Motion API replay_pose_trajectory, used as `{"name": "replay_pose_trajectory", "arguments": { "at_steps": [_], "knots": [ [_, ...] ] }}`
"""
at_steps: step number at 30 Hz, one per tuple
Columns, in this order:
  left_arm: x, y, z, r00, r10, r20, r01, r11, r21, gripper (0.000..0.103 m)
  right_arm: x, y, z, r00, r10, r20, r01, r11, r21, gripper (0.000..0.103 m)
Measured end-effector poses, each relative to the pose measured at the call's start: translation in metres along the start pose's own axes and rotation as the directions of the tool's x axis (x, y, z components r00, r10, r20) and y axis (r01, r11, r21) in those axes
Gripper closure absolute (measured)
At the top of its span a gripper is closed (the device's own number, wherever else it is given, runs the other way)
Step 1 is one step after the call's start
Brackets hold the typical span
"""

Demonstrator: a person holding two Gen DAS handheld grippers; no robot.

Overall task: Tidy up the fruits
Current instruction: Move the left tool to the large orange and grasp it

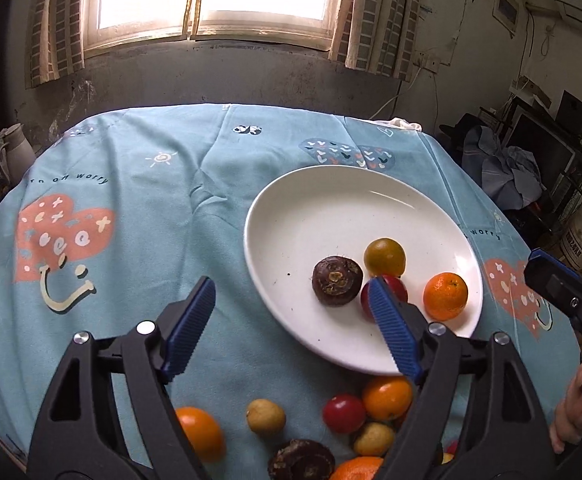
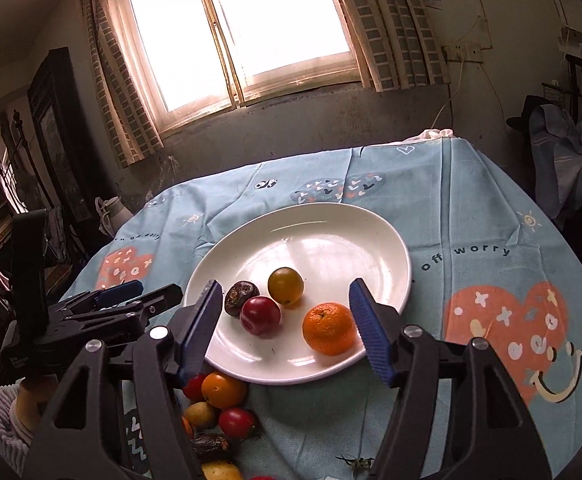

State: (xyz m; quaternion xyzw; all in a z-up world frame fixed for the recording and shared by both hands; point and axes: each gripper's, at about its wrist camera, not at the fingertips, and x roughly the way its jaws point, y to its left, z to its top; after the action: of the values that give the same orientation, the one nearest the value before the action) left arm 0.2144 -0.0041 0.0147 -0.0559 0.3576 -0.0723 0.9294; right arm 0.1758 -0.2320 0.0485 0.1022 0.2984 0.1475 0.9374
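Fruits lie in two groups on a table under a pale blue printed tablecloth (image 1: 163, 200); four of them sit in the near half of a white oval plate (image 2: 331, 236), the rest in a loose heap on the cloth just in front of its near rim. On the plate, a bright orange mandarin (image 2: 327, 328) lies nearest the right-hand rim; a greenish-yellow citrus (image 2: 285, 285) sits behind it, a red plum-like fruit (image 2: 260, 315) beside that, and a dark brown, rough-skinned fruit (image 2: 241, 297) touches the red one. In the heap, an orange (image 1: 387, 397), a red fruit (image 1: 343, 413), two small yellow fruits (image 1: 266, 417), another orange (image 1: 201, 432) and a second dark brown fruit (image 1: 301, 462) lie close together; what lies further back in the pile is hidden by the gripper bodies. The left gripper (image 1: 293, 294) hangs over the plate's near-left edge, its blue-padded jaws spread wide with nothing between the pads; the right gripper (image 2: 285, 295) hovers over the plate's near rim, also spread and holding nothing, the mandarin just beside its right pad, though whether they touch is hard to say. A hand (image 1: 573, 408) shows at the edge of the left view.
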Motion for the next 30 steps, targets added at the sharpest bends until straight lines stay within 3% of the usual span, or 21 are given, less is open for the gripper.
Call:
{"name": "replay_pose_trajectory", "arguments": {
  "at_steps": [5, 13, 16, 19, 30],
  "knots": [
    [-0.039, 0.023, -0.035, 0.999, 0.032, 0.016, -0.032, 0.999, -0.043, 0.022, -0.048, -0.017, -0.030, 0.997, 0.011, 0.077, -0.018, 0.995, 0.094, 0.032],
    [-0.075, 0.055, -0.102, 0.990, 0.136, -0.028, -0.137, 0.989, -0.047, 0.017, -0.065, -0.041, -0.072, 0.998, 0.053, 0.028, -0.058, 0.965, 0.255, 0.026],
    [-0.081, 0.069, -0.106, 0.989, 0.146, -0.026, -0.148, 0.986, -0.079, 0.017, -0.062, -0.043, -0.073, 0.999, 0.027, 0.017, -0.031, 0.967, 0.253, 0.018],
    [-0.075, 0.074, -0.106, 0.988, 0.142, -0.055, -0.147, 0.985, -0.093, 0.017, -0.058, -0.043, -0.073, 1.000, 0.028, 0.002, -0.027, 0.968, 0.249, 0.017],
    [-0.063, 0.049, -0.123, 0.976, 0.180, -0.123, -0.174, 0.983, 0.058, 0.017, -0.055, -0.049, -0.074, 1.000, 0.019, -0.019, -0.013, 0.962, 0.273, 0.013]
  ]
}}
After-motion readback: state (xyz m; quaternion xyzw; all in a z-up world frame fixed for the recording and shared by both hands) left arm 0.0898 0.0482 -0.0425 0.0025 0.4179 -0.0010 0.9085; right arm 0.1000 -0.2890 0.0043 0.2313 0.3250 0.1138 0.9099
